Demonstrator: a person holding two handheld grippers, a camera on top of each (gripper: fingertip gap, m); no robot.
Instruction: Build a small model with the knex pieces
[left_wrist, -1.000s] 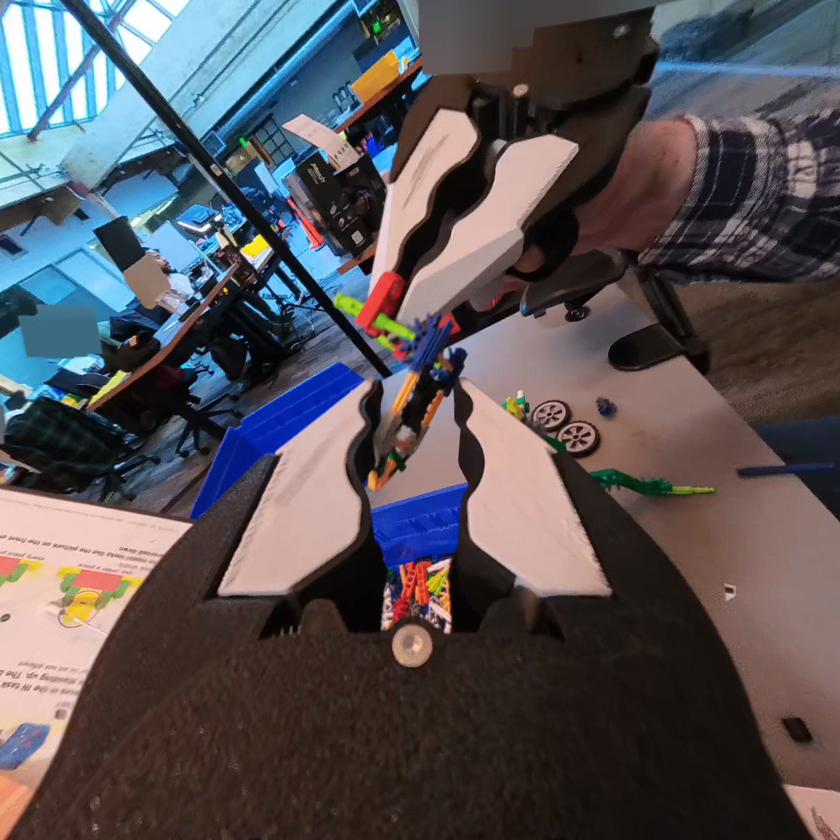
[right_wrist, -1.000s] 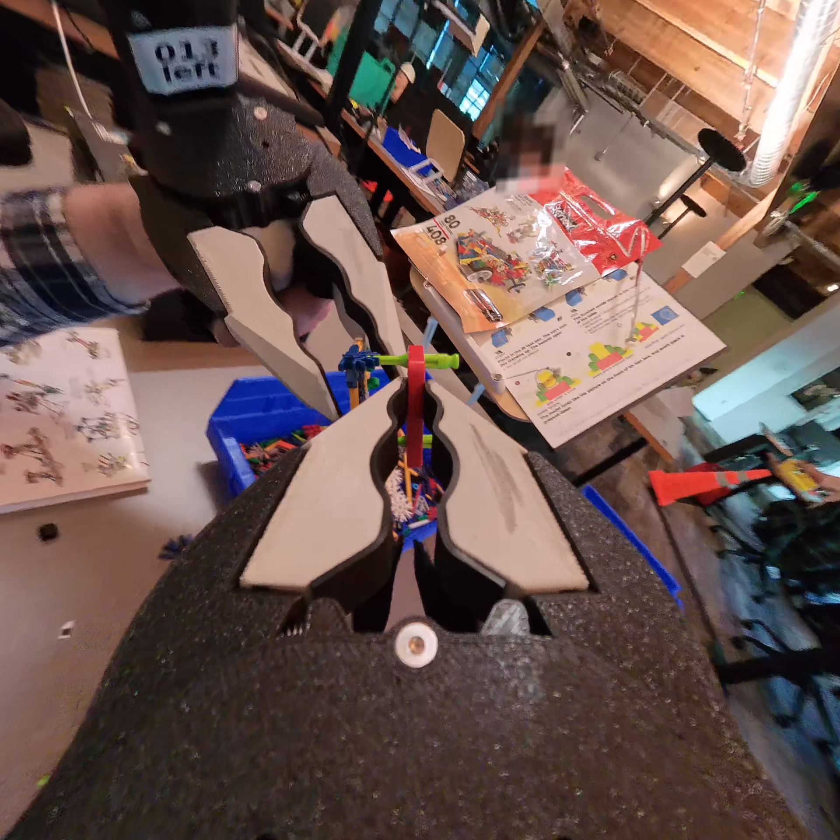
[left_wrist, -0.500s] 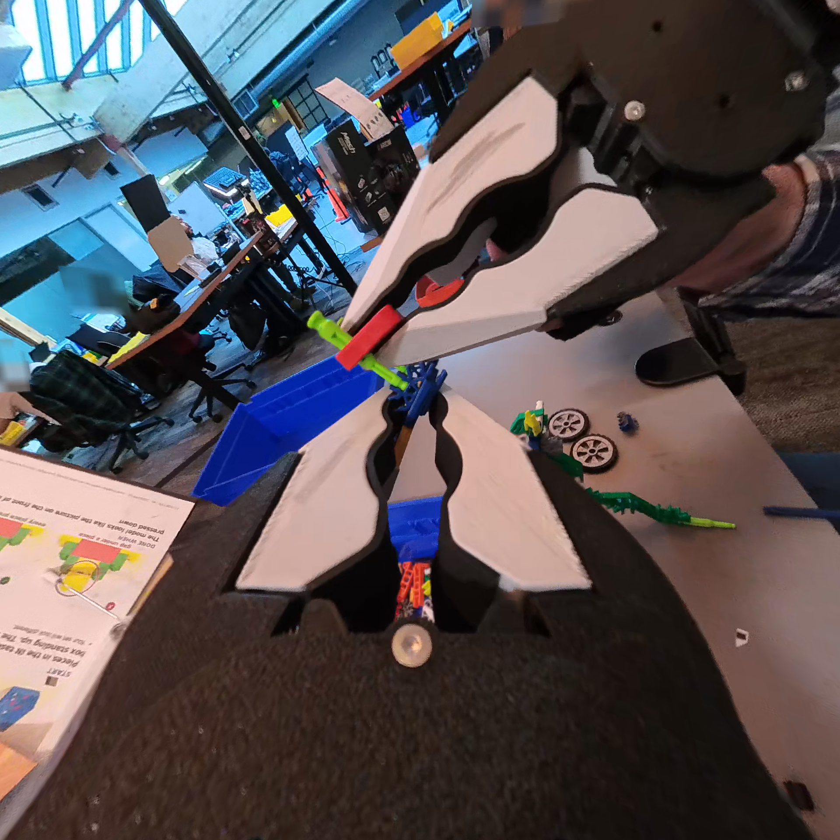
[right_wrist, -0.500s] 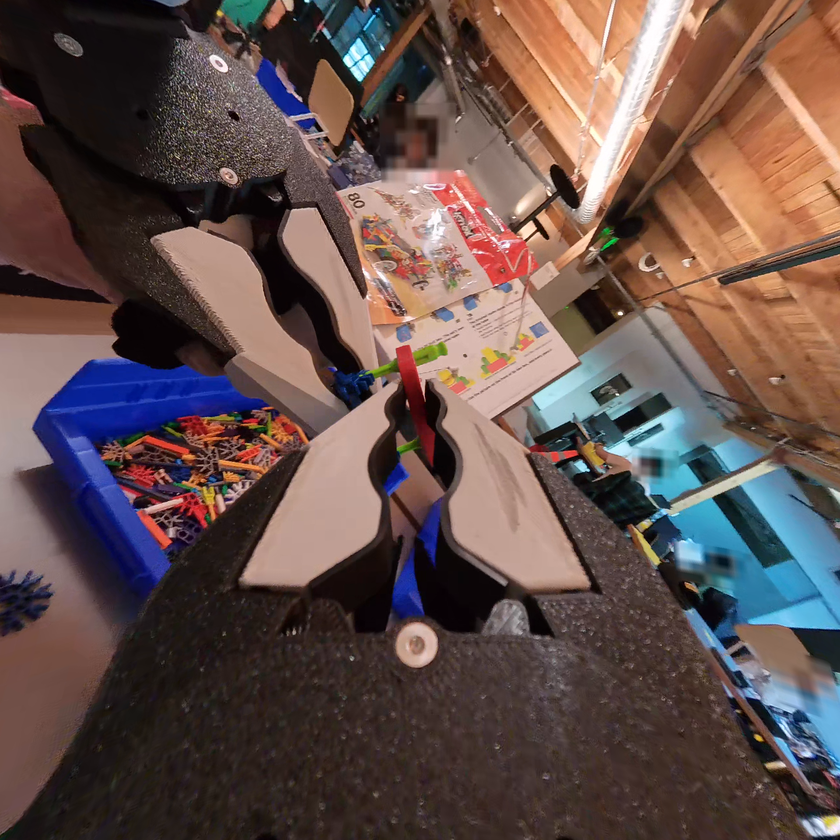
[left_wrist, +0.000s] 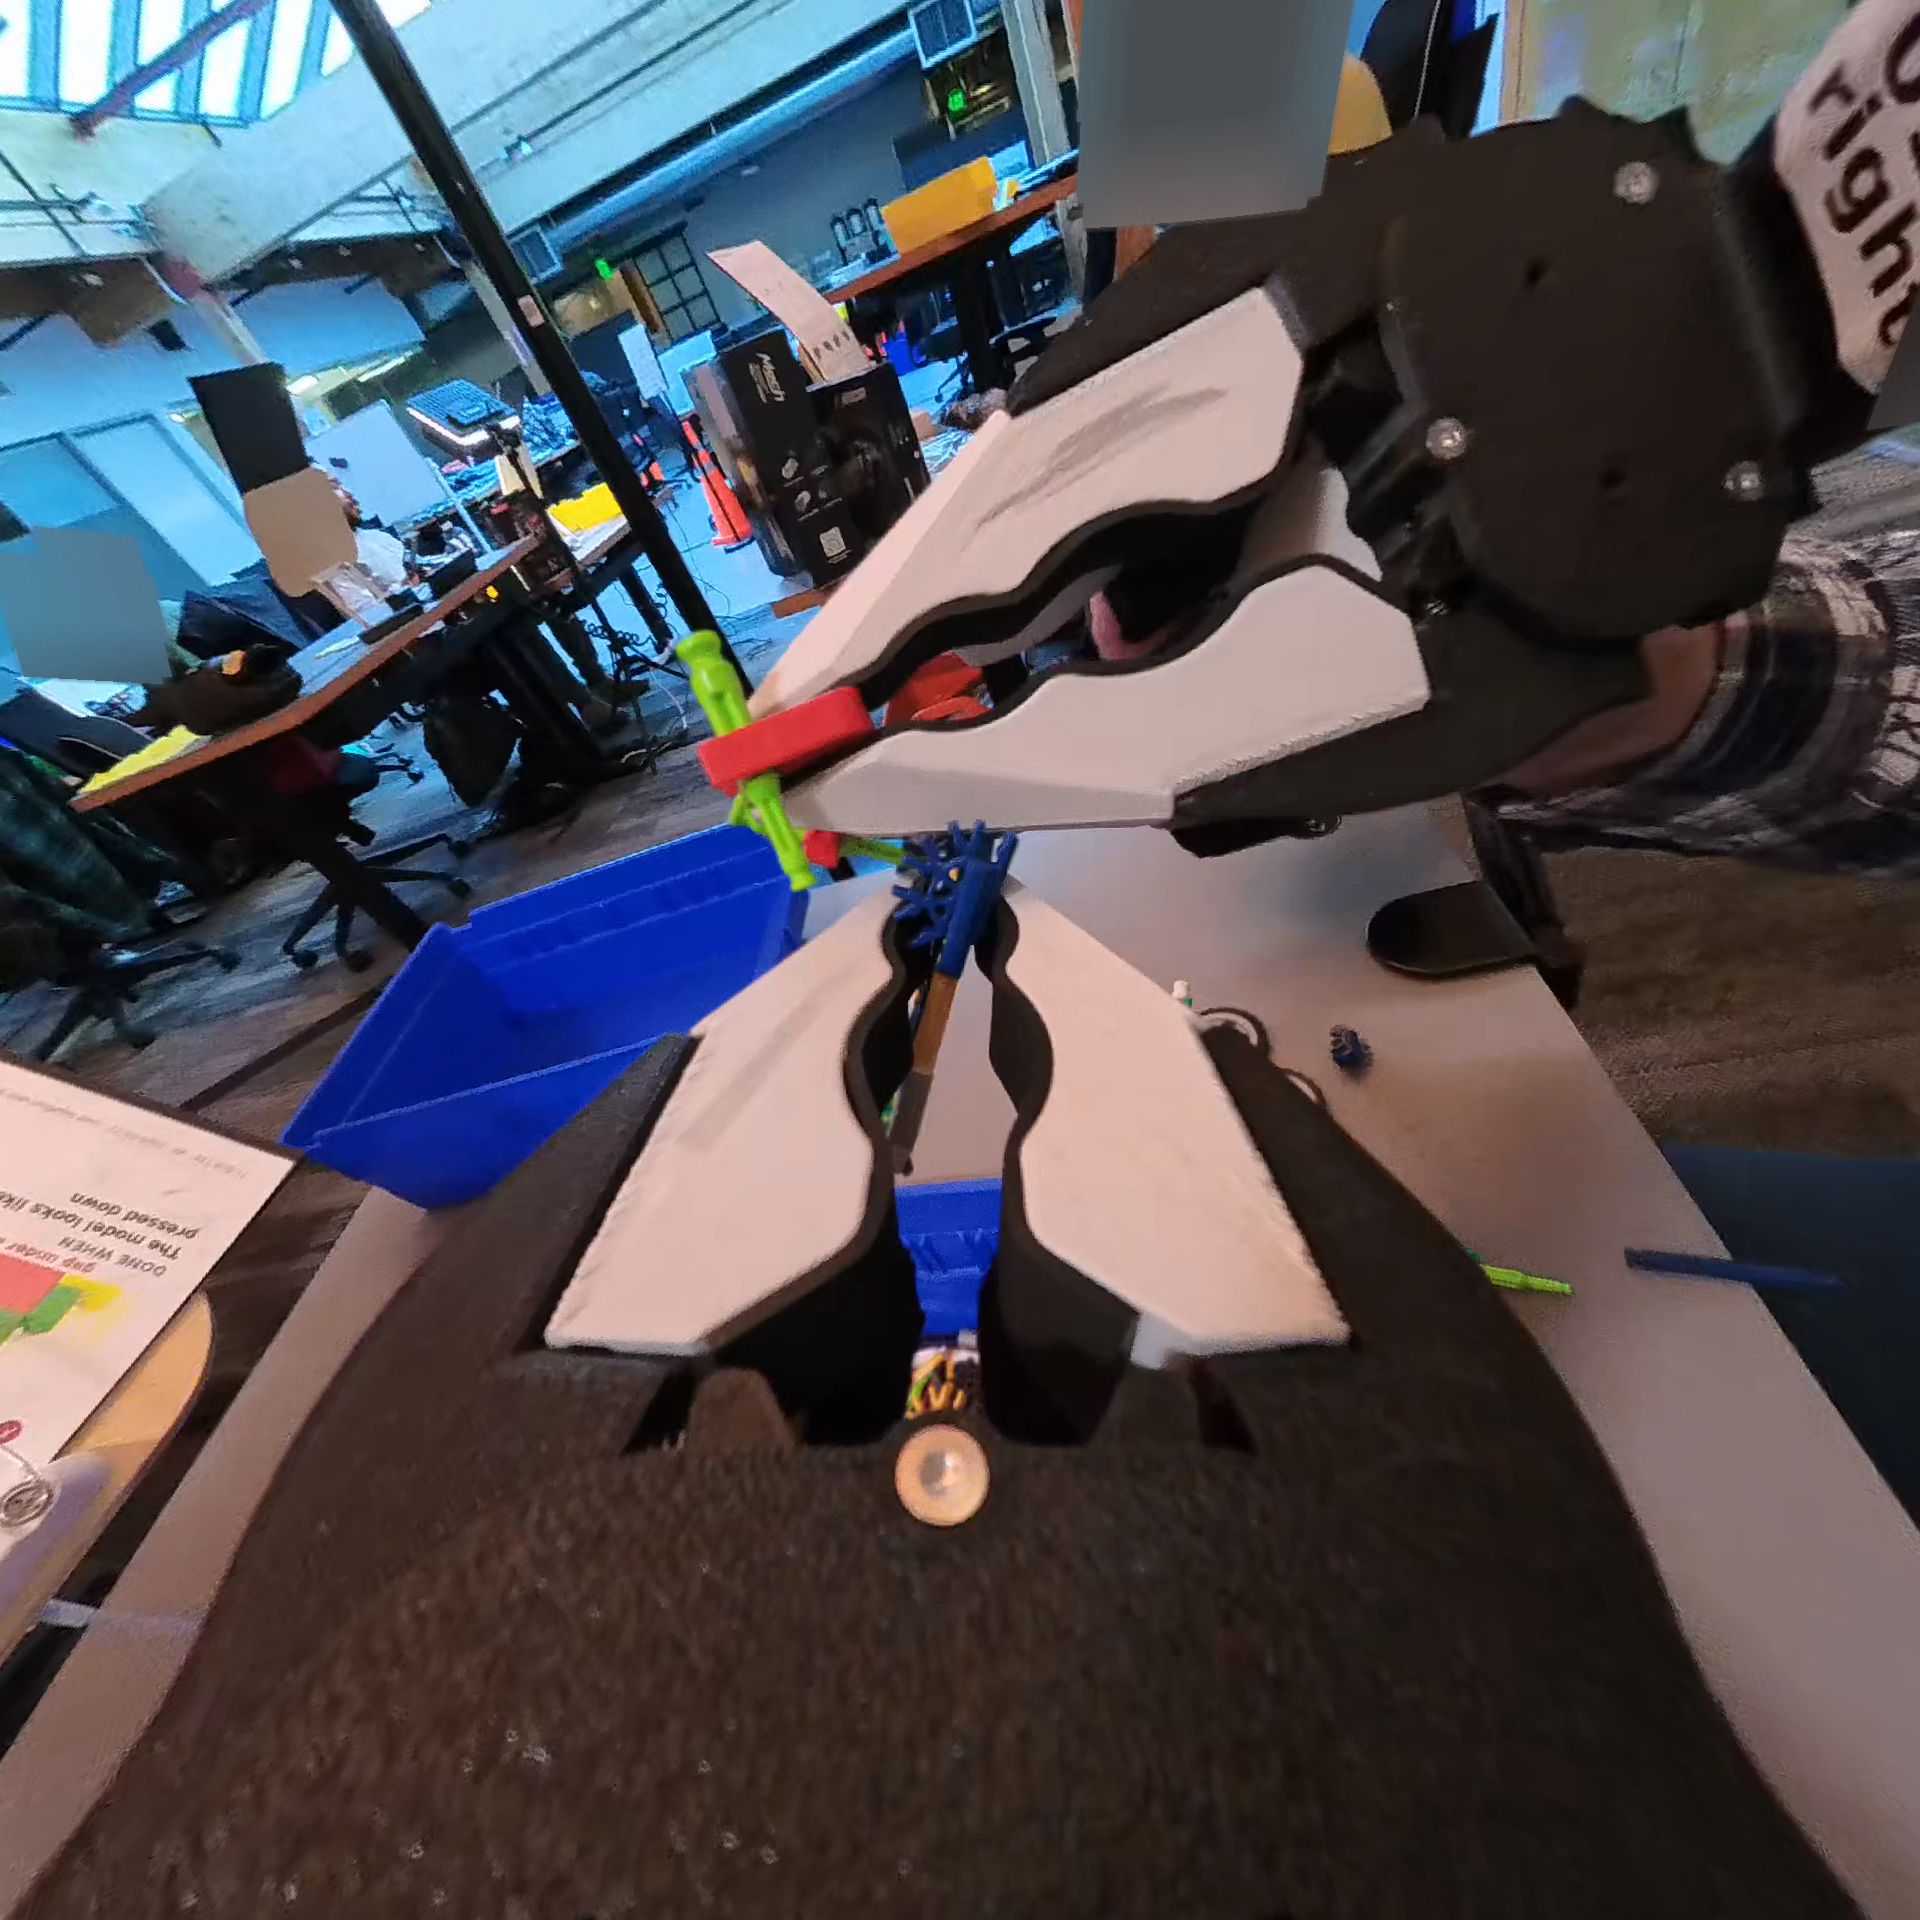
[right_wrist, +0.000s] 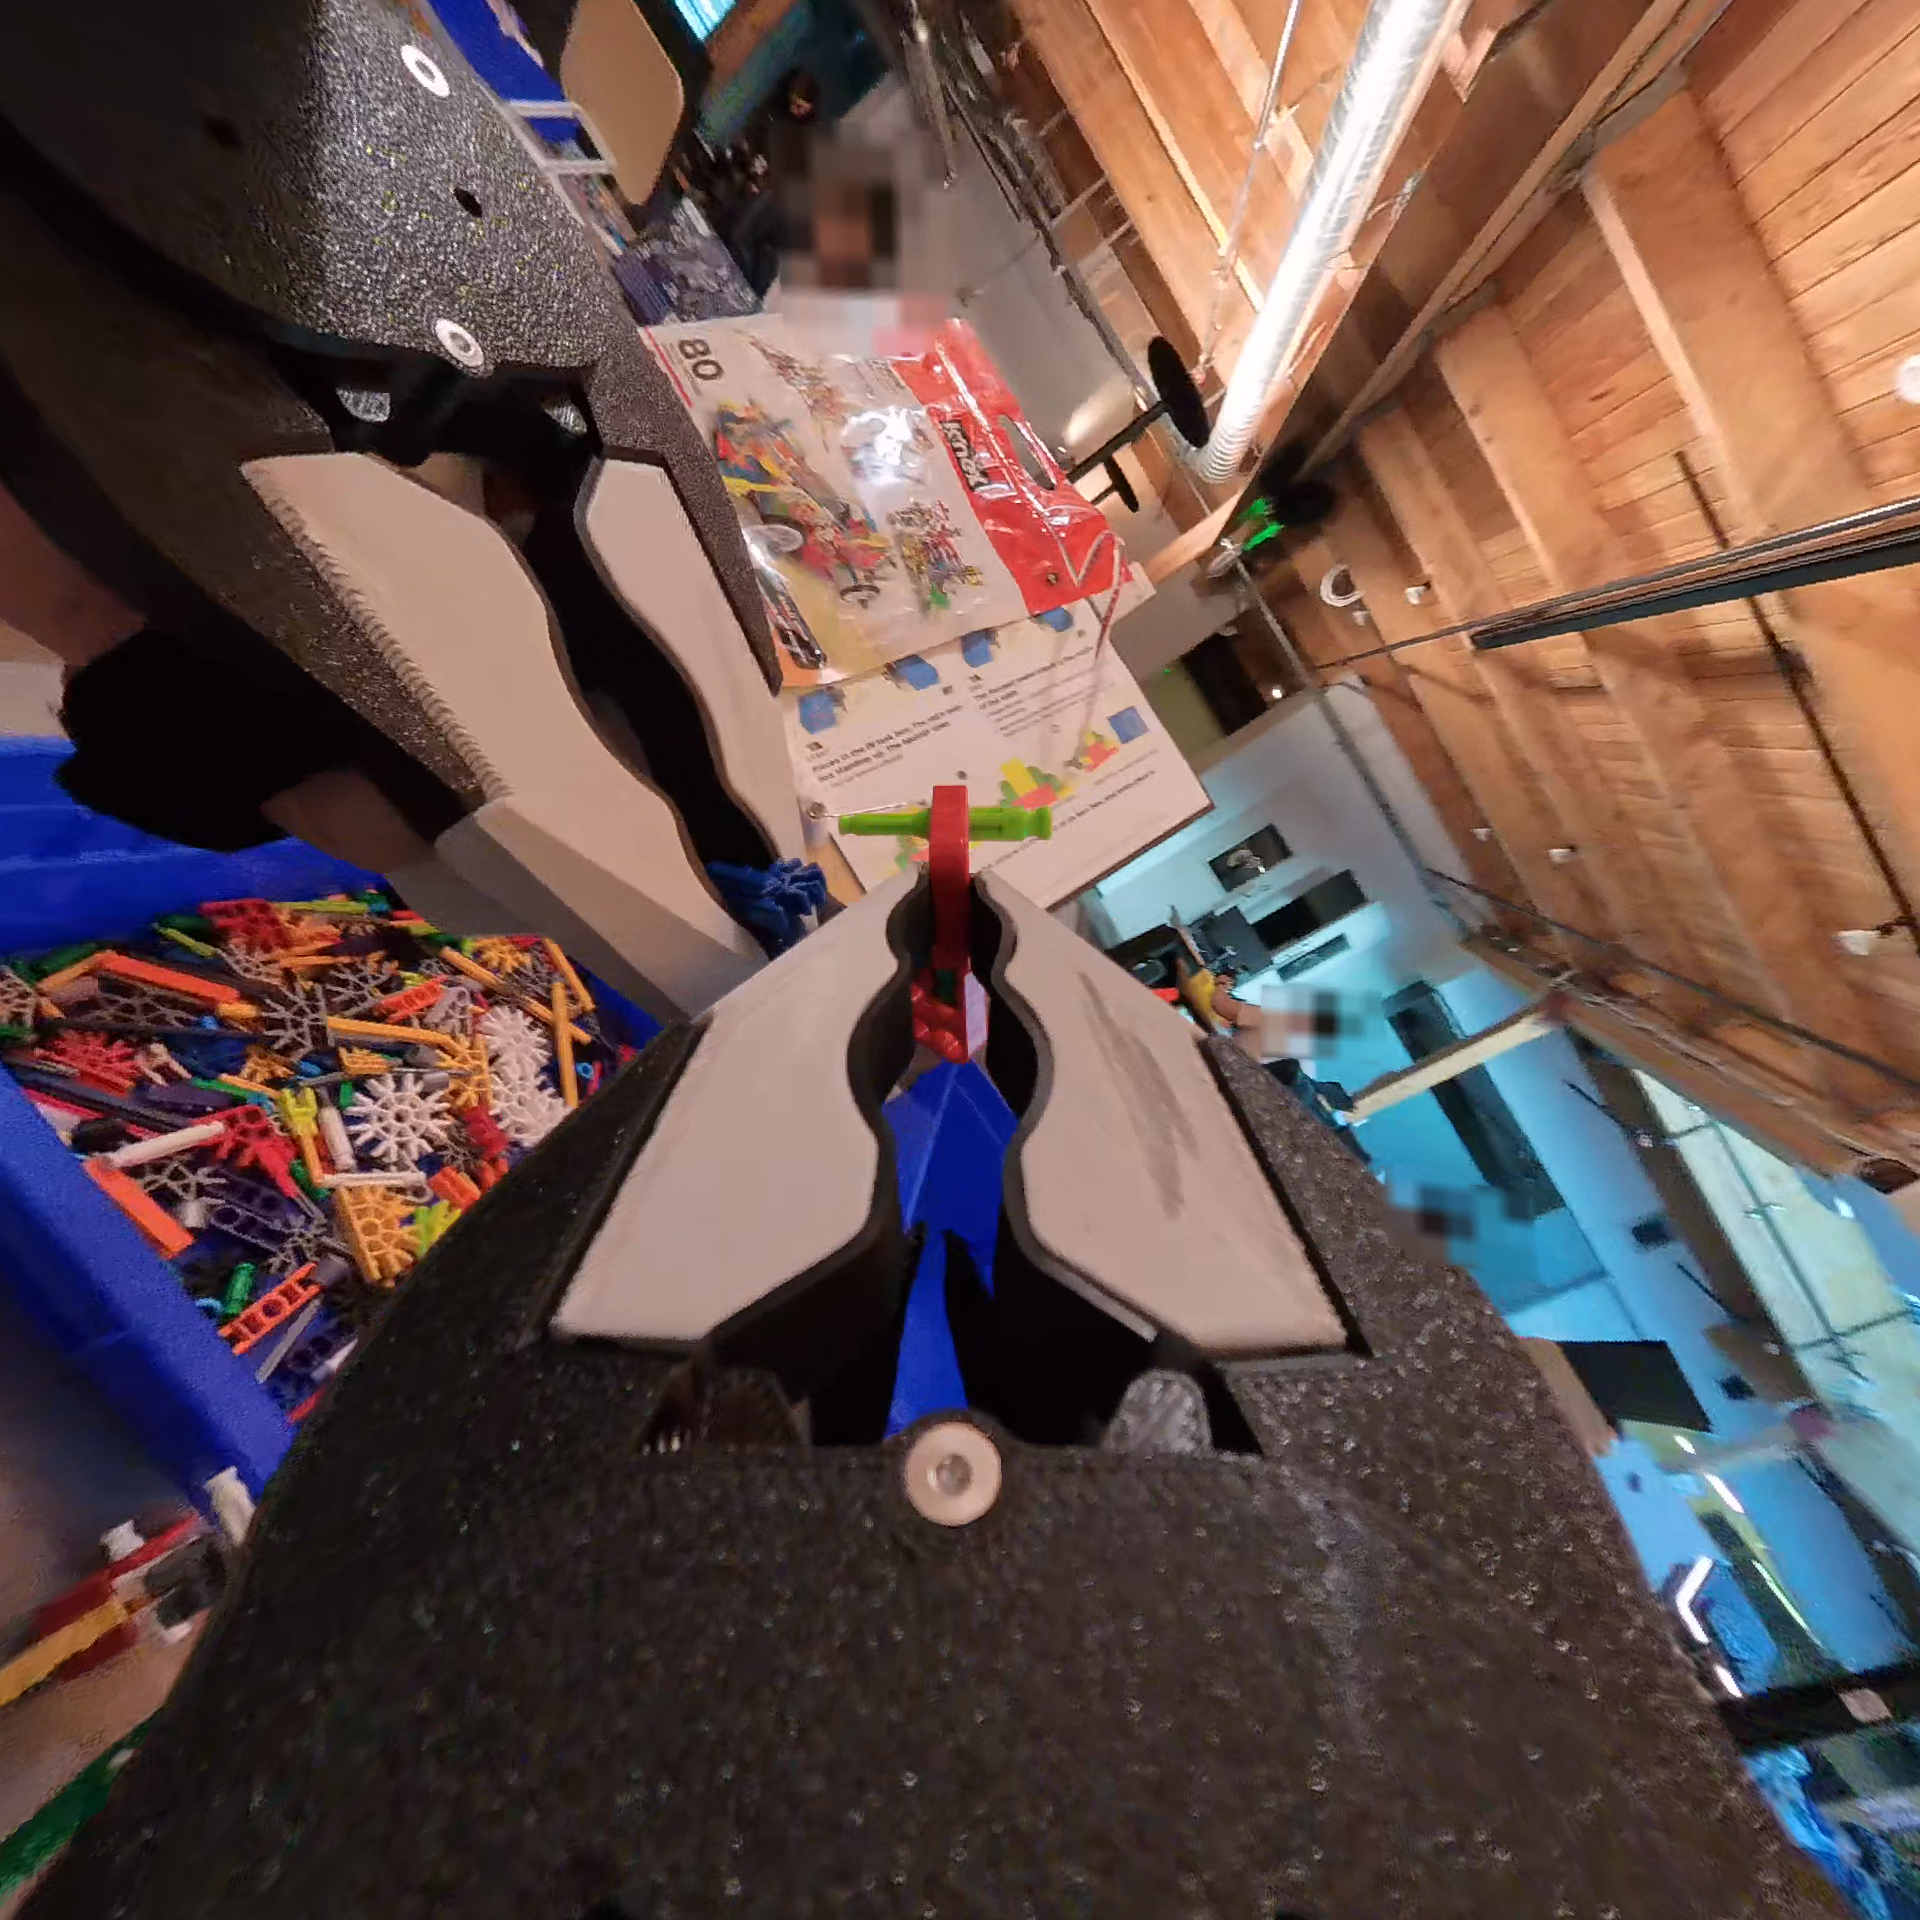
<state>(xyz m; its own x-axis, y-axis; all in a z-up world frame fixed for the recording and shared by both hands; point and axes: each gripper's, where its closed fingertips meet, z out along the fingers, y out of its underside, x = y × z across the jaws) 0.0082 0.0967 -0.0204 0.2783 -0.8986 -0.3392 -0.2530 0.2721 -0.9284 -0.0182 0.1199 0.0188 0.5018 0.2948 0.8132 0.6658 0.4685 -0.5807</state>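
The right gripper (left_wrist: 800, 753) has been swung level, clamped on a flat red plastic connector (left_wrist: 784, 736) carrying a lime-green rod (left_wrist: 743, 764). The left gripper (left_wrist: 951, 920) is clamped on a blue rod with snowflake connector (left_wrist: 951, 883), just beside, above the blue plastic parts bin (right_wrist: 62, 1278).

Black tongs (left_wrist: 951, 914), grey fingers (left_wrist: 748, 1164), plaid sleeve (left_wrist: 1808, 727)

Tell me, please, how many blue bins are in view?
2. The empty blue bin sits ahead and left of the left claw. The filled blue bin, holding colourful building pieces, lies beneath it. More may be hidden behind the claws.
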